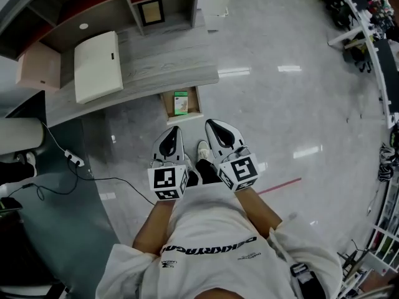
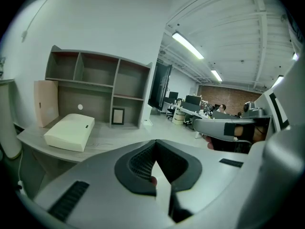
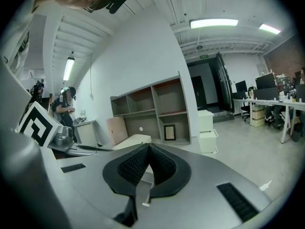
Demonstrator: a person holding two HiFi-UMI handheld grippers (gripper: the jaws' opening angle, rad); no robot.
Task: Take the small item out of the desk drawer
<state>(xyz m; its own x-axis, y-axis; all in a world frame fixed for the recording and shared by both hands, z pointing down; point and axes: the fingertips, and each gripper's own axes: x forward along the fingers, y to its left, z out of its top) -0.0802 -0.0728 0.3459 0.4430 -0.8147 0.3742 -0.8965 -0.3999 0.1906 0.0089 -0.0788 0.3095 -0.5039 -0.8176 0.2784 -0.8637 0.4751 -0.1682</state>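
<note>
Green-and-white small box [image 1: 181, 103] lies in the open drawer [image 1: 198, 101] at mid-frame, its long axis running up-frame. Your tongs hang just below it, both pinched together and empty. Your left gripper [image 1: 171, 141] is nearer than your right gripper [image 1: 219, 133].

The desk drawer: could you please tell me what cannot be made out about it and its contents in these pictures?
- Small item: head view, too small; a green-and-white box, print unreadable.
- Drawer: head view, its rear is hidden under the desk.
- Left gripper view: drawer unseen; the left gripper blocks the lower picture.
- Right gripper view: the same, behind the right gripper.
</note>
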